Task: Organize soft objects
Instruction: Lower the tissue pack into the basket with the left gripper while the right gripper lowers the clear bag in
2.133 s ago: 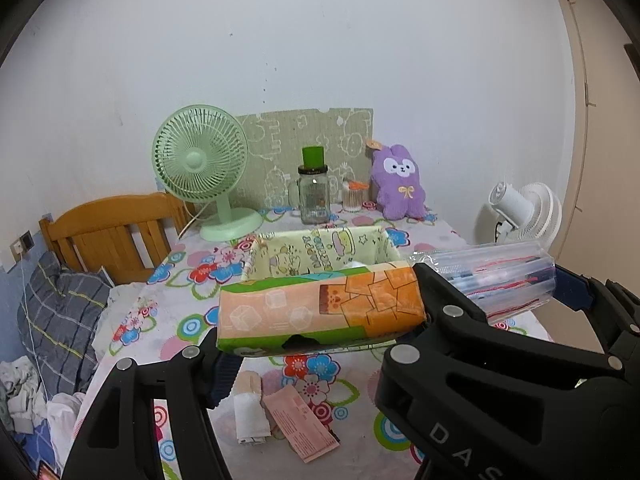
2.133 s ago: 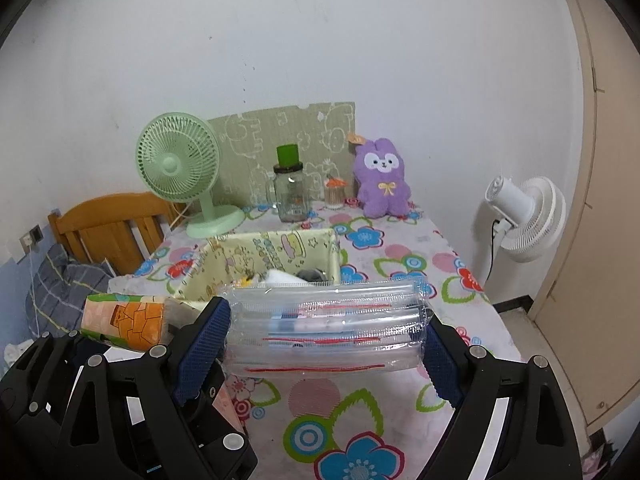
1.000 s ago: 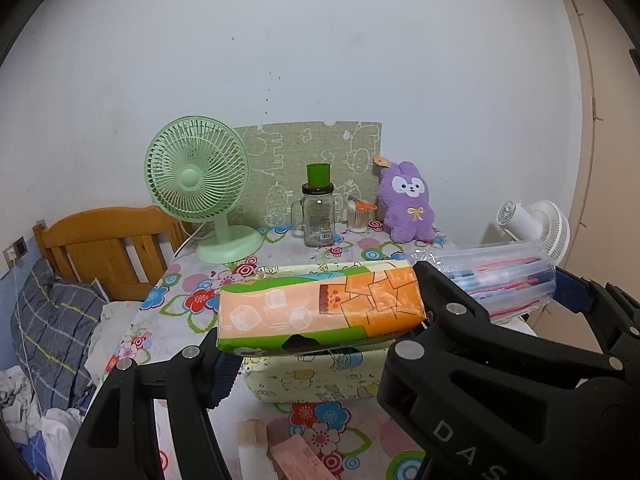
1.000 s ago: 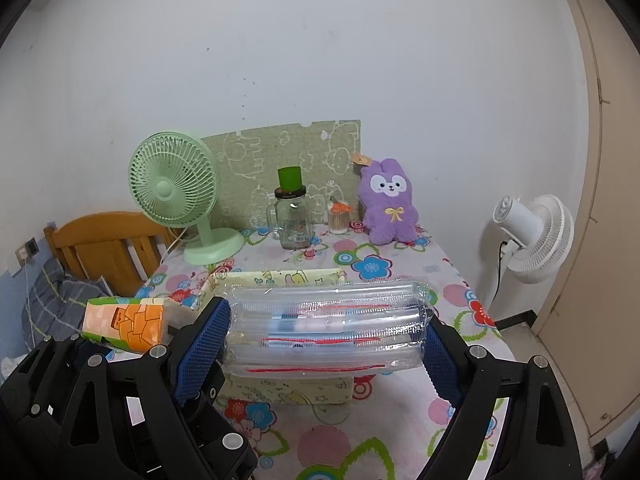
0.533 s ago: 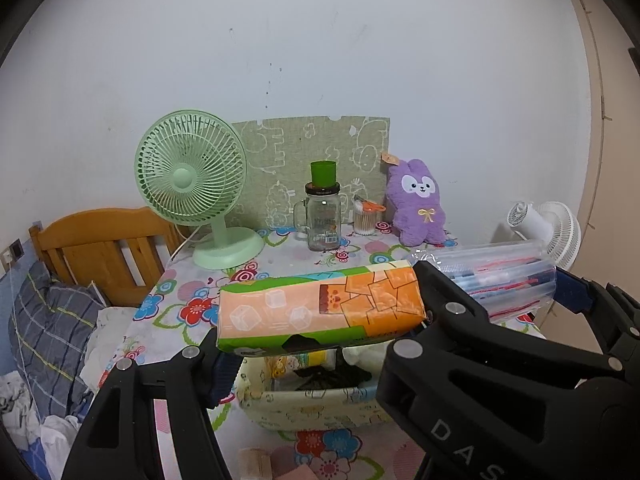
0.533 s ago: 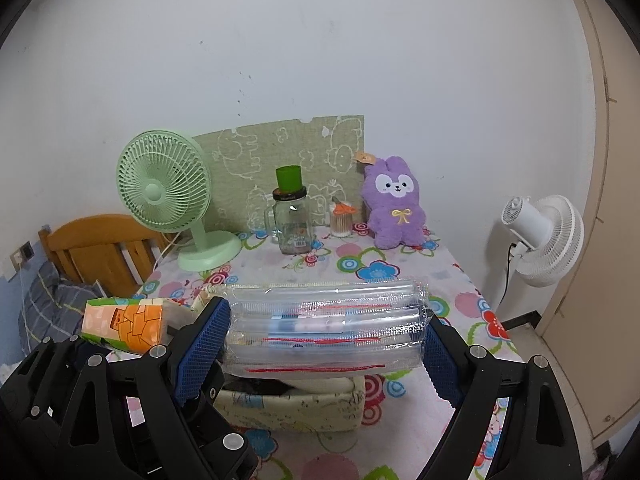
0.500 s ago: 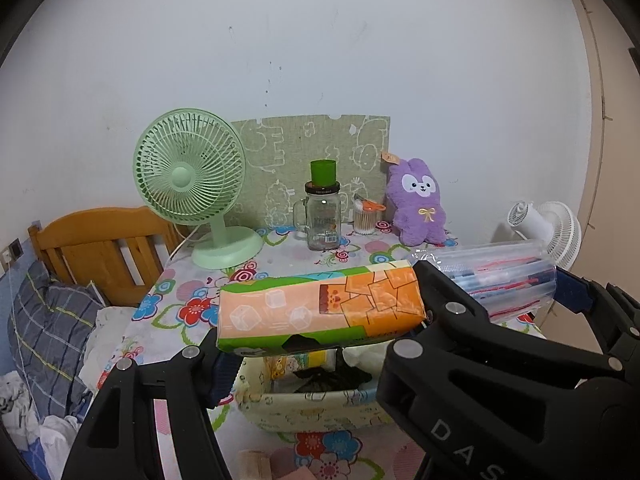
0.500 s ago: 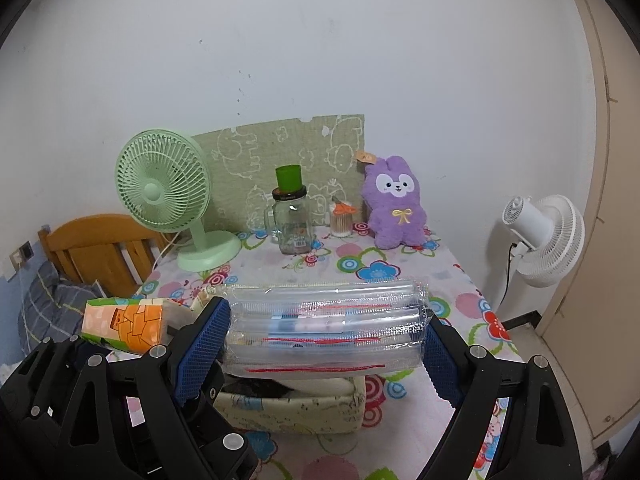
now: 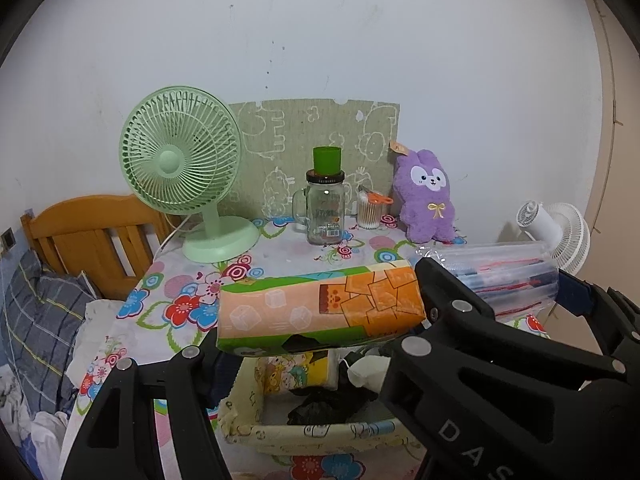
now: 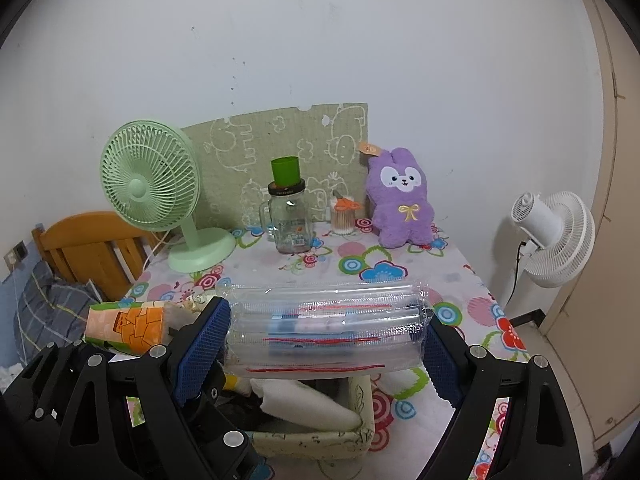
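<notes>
My left gripper (image 9: 320, 320) is shut on an orange and green tissue pack (image 9: 316, 312), which also shows in the right wrist view (image 10: 128, 326). My right gripper (image 10: 326, 334) is shut on a clear plastic pack with red lines (image 10: 324, 328), also seen in the left wrist view (image 9: 504, 276). Both packs hang just above a pale yellow fabric box (image 9: 320, 434) on the floral tablecloth; the box (image 10: 360, 408) holds a white cloth (image 10: 304, 404), a black item (image 9: 328, 404) and a yellow packet (image 9: 296, 374).
At the table's back stand a green fan (image 9: 180, 168), a glass jar with a green cup on top (image 9: 325, 208), a small jar of swabs (image 9: 370, 210) and a purple plush bunny (image 9: 426, 200). A wooden bed frame (image 9: 92, 232) is on the left, a white fan (image 10: 556, 232) on the right.
Both grippers have moved forward with their packs, from before the box to right over it. The box now lies close beneath the jaws. The grips have not changed.
</notes>
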### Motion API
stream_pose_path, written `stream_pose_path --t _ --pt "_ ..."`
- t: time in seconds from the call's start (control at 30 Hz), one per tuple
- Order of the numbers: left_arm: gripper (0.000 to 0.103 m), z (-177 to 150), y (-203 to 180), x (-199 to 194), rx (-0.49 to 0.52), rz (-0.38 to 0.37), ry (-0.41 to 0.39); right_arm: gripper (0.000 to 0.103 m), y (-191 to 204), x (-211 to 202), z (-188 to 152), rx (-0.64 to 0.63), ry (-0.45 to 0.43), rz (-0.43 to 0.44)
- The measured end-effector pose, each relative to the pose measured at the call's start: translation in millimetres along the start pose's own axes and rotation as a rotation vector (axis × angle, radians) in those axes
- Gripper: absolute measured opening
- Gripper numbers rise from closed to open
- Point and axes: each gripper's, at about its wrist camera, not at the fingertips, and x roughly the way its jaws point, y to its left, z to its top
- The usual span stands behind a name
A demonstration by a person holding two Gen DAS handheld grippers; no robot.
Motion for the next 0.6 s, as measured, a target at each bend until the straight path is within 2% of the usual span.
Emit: stream_pose_path --t 0.33,0.4,0.6 --pt "0.076 -4.9 -2.7 32.0 0.017 0.000 0.076 0.090 -6.6 36.6 -3.6 0.015 0.063 -0.020" --pt "0.083 -5.8 -1.7 35.3 0.018 0.007 0.080 0.090 -7.9 42.0 -4.7 0.016 0.073 -0.025" --pt "0.096 -7.2 3.5 43.8 0.000 0.007 0.096 0.090 -7.9 53.0 -5.1 0.005 0.082 -0.045"
